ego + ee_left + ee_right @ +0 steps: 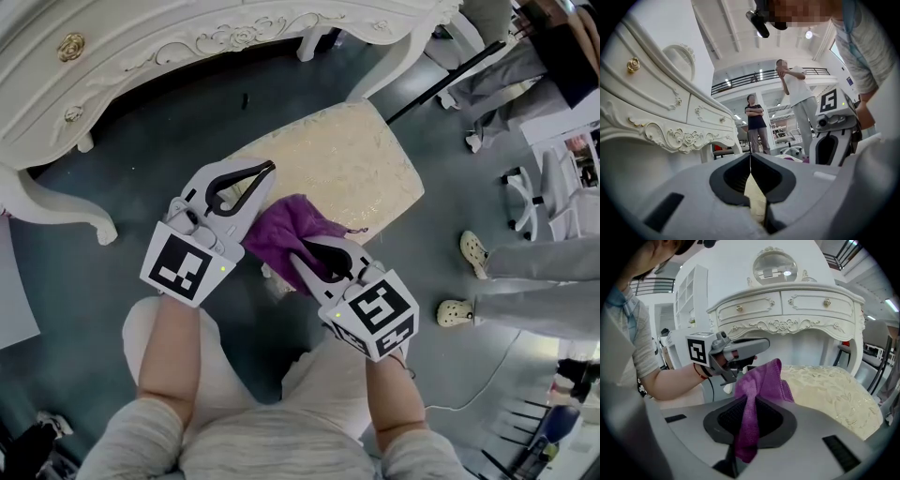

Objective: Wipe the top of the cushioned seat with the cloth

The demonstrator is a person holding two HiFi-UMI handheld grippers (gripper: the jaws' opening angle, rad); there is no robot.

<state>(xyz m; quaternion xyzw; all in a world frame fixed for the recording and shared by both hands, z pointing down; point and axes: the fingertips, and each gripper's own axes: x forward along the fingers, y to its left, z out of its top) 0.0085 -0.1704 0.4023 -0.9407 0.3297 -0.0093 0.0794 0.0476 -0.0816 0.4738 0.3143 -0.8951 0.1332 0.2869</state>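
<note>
Bright overhead light — sharp centres, fisheye-dark edges.

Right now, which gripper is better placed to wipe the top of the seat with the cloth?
Right. The right gripper is shut on the purple cloth, at the near edge of the seat. The left gripper is shut with nothing between its jaws.

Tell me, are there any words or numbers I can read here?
No words, brands or numbers are readable anywhere.
On the white cube of the left gripper: a black-and-white square pattern, not letters.
On the white cube of the right gripper: another such pattern, not letters.
</note>
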